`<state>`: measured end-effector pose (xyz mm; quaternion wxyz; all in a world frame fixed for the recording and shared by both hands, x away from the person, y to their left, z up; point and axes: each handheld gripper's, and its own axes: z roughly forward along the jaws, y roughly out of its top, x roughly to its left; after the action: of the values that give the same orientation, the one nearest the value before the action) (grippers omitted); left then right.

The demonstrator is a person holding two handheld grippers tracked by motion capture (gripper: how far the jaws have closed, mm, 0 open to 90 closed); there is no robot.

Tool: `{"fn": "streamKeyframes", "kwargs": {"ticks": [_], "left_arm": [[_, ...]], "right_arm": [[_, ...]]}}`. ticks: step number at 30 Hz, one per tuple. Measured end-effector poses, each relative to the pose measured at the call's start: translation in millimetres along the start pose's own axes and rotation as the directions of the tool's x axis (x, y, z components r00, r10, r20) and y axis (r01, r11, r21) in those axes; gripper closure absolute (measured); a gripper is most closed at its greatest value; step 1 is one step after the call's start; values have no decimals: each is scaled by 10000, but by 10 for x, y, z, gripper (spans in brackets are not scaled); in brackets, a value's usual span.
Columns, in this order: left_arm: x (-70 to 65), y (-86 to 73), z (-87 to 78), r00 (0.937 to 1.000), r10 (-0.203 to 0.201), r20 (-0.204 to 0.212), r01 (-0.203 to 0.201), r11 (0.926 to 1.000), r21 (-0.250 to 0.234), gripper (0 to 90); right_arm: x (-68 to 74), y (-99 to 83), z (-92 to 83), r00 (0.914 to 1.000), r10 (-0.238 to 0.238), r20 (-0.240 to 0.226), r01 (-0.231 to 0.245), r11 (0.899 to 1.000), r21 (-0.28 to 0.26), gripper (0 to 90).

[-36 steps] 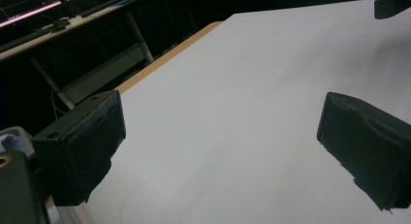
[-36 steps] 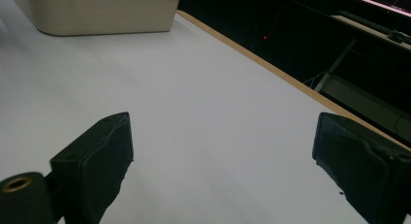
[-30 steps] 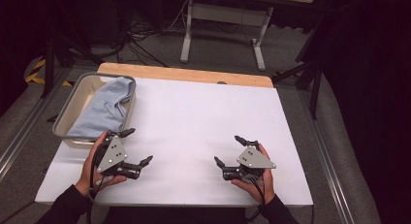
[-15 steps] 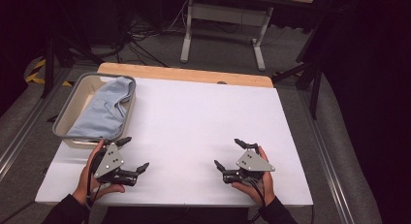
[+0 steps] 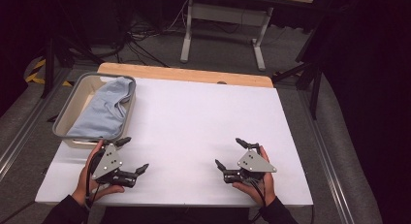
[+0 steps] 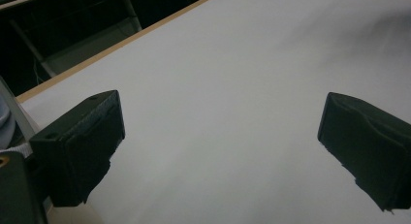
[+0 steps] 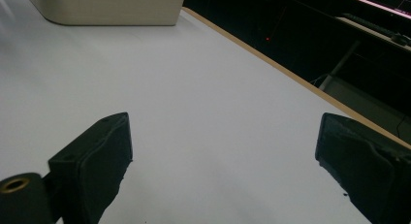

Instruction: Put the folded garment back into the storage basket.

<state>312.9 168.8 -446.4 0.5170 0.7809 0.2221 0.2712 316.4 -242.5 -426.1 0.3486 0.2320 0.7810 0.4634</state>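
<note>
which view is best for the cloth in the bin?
High view: the blue cloth lies draped in the bin, over its rim. Left gripper view catches a sliver of it at its left edge; right gripper view shows the bin's outer wall.

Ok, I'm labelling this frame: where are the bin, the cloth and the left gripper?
bin (image 5: pixel 64 123), high view, on its grey left rim.
cloth (image 5: pixel 102 112), high view, middle of the blue fabric.
left gripper (image 5: pixel 133 155), high view, midway between its open fingertips.
</note>
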Motion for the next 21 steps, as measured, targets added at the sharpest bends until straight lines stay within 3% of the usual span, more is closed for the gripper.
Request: {"fn": "streamKeyframes", "kwargs": {"ticks": [21], "left_arm": [[-17,32,-9,9999,111,4,-111,9999,-100,37]], "right_arm": [[10,-5,-8,9999,-79,96,79,10000,-35,68]]}}
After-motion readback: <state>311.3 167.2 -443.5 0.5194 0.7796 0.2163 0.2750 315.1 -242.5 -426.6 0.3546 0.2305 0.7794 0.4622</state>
